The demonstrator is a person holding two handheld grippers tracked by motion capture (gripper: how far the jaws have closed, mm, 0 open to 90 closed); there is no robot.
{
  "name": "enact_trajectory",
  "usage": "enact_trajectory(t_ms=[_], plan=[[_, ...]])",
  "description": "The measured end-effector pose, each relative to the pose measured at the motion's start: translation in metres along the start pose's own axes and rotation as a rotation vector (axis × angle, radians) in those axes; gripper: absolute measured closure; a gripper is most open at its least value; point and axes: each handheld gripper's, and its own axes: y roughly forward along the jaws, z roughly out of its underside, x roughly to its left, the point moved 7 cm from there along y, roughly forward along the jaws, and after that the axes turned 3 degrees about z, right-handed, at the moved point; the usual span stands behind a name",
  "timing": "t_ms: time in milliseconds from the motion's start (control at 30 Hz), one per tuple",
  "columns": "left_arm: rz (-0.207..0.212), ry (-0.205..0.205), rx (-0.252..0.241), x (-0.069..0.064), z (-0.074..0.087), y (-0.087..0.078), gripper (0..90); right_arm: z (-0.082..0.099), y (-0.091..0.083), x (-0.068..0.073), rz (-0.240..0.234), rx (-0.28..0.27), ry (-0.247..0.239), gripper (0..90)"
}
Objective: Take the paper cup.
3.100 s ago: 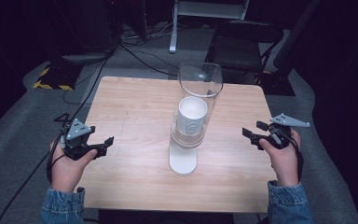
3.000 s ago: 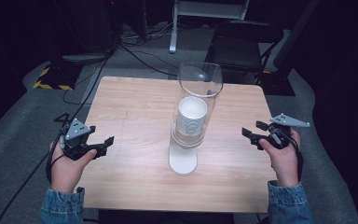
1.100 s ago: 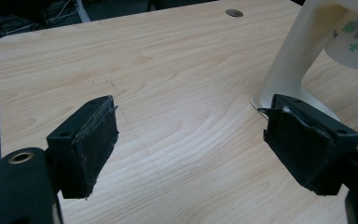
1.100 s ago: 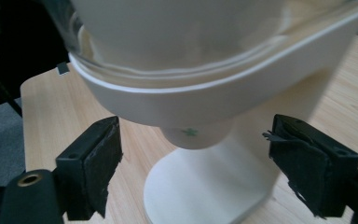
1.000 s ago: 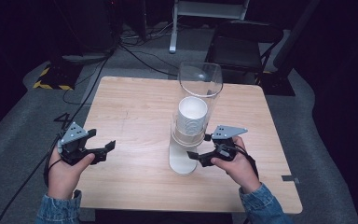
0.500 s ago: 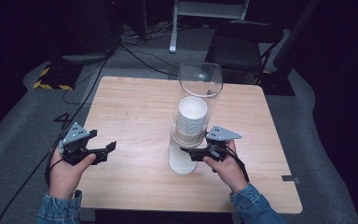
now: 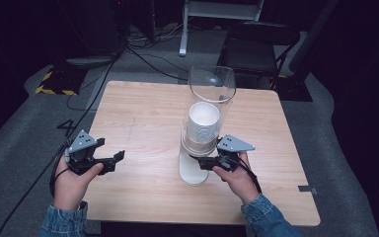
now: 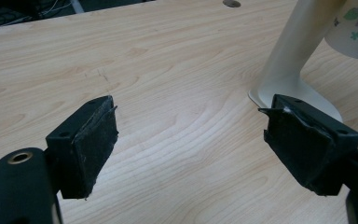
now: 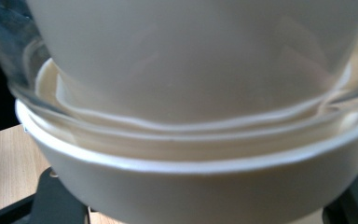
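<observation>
The table (image 7: 143,118) was pale wood-grain laminate, smooth with a soft sheen. The tube (image 7: 212,89) looked like clear glossy plastic or glass; which, I could not tell. The cups (image 7: 203,123) inside looked like matt white paper. The stand (image 8: 289,56) was smooth cream plastic, slightly glossy. The left gripper (image 8: 191,140) had matt black plastic jaws with rough, worn pads. A sleeve (image 7: 64,222) was blue denim.

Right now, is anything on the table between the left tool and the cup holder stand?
Nothing visible is. Bare wooden table lies between the open left tool and the cream base of the cup dispenser stand. The right tool is at the stand's other side.
</observation>
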Motion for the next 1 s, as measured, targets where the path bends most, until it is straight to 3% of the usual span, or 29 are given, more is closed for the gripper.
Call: enact_trajectory(t_ms=[300, 400, 1000], plan=[[0.002, -0.004, 0.002, 0.0, 0.001, 0.001, 17.1, 0.002, 0.0, 0.0, 0.002, 0.02, -0.014, 31.3], [0.004, -0.001, 0.004, 0.0, 0.001, 0.001, 17.2, 0.008, 0.001, 0.0, 0.003, 0.058, -0.023, 31.6], [0.004, -0.007, 0.011, 0.002, 0.004, 0.003, 17.3, 0.014, 0.0, 0.001, 0.008, 0.078, -0.03, 33.4]])
